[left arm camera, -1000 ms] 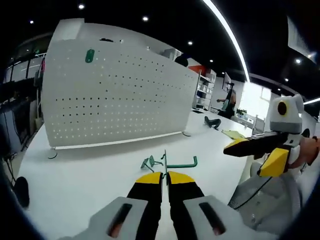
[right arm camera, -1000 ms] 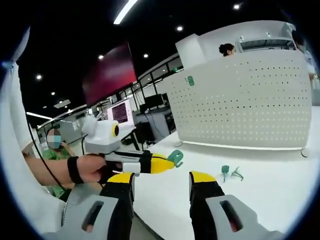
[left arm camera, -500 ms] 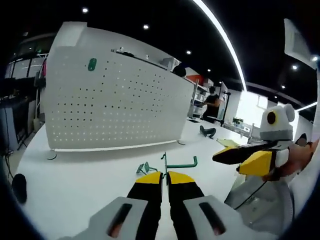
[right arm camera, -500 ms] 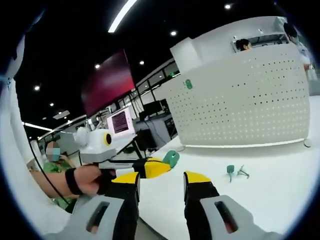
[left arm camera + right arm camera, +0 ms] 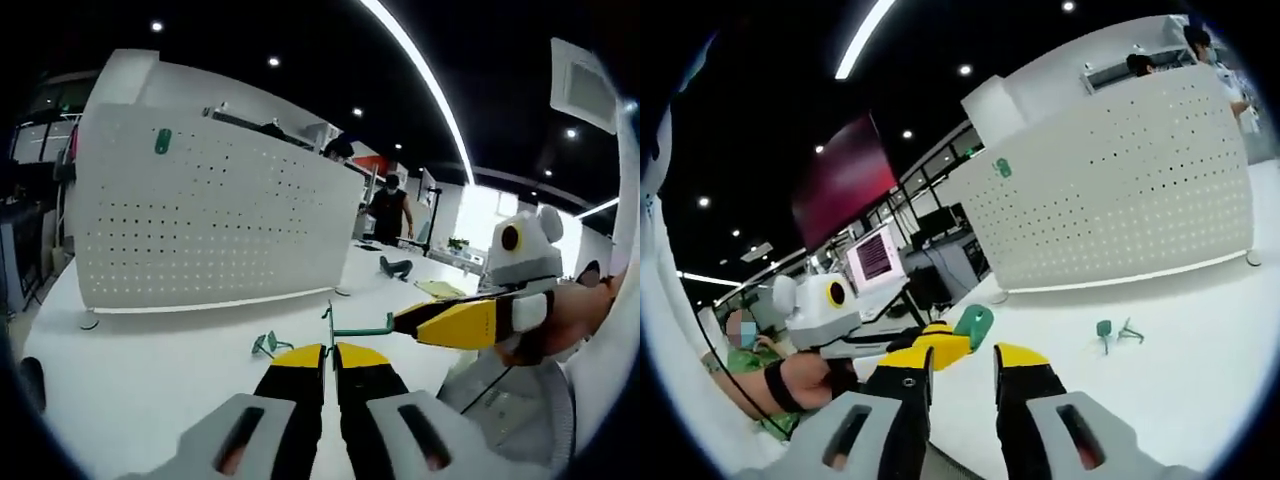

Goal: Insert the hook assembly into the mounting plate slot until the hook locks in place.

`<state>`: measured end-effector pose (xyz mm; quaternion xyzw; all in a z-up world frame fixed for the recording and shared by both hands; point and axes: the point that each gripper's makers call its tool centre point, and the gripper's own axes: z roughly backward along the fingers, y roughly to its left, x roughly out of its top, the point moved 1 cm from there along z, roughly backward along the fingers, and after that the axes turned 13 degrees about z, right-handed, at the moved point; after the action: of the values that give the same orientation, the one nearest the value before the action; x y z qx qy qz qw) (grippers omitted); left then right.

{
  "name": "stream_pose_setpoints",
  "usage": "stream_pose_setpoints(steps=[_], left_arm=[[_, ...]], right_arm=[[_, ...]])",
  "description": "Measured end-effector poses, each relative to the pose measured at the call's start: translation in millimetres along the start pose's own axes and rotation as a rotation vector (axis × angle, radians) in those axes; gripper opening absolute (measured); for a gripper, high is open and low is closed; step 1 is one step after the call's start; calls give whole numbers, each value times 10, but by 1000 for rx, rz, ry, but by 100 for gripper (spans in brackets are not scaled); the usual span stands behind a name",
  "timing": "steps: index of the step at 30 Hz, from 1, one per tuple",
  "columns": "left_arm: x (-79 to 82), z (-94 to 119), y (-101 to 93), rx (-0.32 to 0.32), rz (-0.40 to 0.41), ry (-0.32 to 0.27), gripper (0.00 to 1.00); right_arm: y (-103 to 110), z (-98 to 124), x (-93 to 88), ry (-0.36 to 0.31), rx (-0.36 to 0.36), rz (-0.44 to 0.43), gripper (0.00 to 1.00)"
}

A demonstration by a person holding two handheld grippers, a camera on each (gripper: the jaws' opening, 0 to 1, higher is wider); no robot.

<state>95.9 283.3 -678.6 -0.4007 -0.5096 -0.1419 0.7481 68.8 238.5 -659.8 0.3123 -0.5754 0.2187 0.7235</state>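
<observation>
My left claw (image 5: 330, 352) is clenched on a green wire hook assembly (image 5: 352, 326), which sticks up from between the yellow tips and bends to the right above the white worktop (image 5: 150, 350). In the right gripper view that same claw enters from the left, a green plate end (image 5: 973, 322) standing out past its yellow tips. My right claw (image 5: 965, 362) is released, its jaws parted and holding nothing; in the left gripper view it reaches in from the right, its yellow tip just beside the hook's far end. A second green hook piece (image 5: 268, 344) lies on the worktop ahead and slightly left of my left claw, apart from it. Beyond stands the white perforated mounting plate (image 5: 210, 215), upright on the worktop, with a small green tag (image 5: 162, 141) near its upper left corner.
</observation>
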Motion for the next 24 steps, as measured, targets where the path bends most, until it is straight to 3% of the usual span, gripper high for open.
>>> stream_pose_setpoints(steps=[10,24], left_arm=[[52,-5,-139,-53,-39,-2,4],[74,17,-153,-62,-47,-23,4]], right_arm=[[-7,21,53,-15,-8,-49,10],[9,-48,66,-7,11,-113,3]])
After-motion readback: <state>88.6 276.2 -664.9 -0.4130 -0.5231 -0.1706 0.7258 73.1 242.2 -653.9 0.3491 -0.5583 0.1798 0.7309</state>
